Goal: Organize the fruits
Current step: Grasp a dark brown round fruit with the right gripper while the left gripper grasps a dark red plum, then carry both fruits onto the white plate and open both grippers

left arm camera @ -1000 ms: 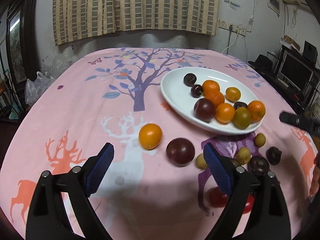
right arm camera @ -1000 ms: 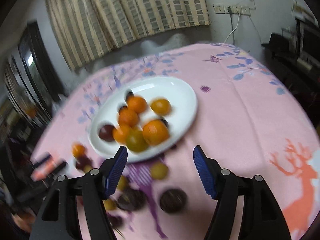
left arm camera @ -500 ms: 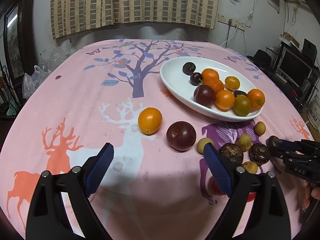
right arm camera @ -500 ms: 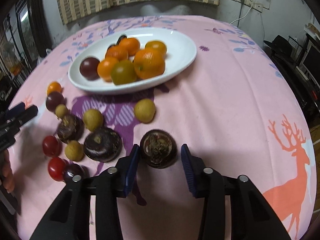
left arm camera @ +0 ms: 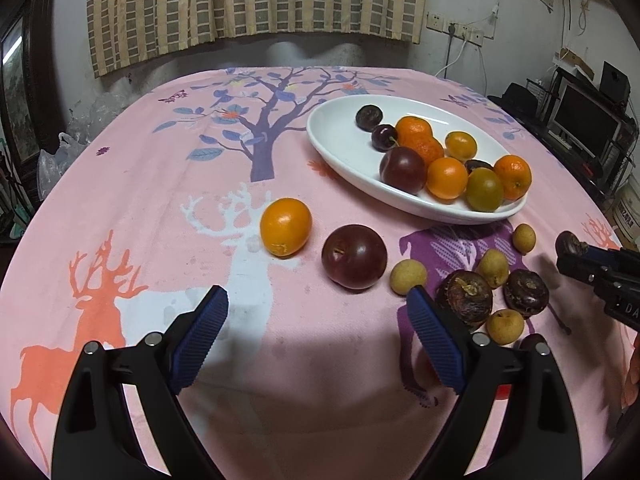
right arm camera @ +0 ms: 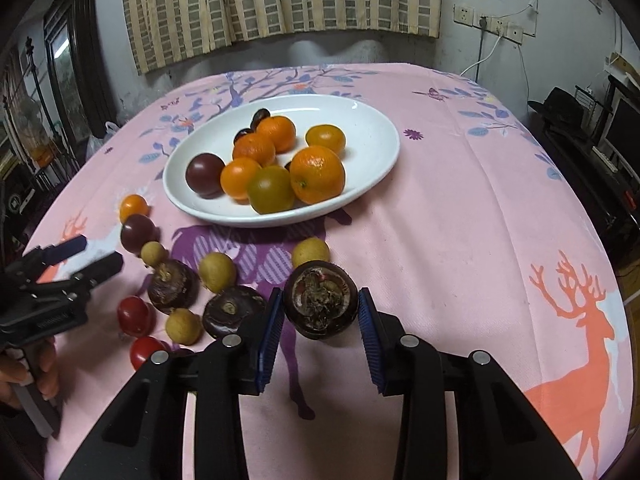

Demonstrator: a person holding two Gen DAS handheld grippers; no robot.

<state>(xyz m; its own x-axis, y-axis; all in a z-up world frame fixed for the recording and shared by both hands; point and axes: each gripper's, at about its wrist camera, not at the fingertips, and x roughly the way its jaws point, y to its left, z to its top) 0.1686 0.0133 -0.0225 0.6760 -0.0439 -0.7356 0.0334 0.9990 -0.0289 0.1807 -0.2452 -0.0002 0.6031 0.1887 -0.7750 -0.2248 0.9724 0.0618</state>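
Between the right claw's pads: right claw has just been closing and clamps one dark water chestnut.
Left claw: spread wide, nothing between.
Loose on the bench: two more chestnuts, four longans, one orange, one plum, two red tomatoes.
White plate: five oranges, one green fruit, one plum, dark small ones half hidden.
Open room: right of the plate, to the bench edge.

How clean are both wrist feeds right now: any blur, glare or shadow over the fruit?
Left wrist view: sharp, fisheye-bent edges, gripper shadow on the tablecloth below the plum. Right wrist view: sharp, mild glare on the white plate, dark corners.
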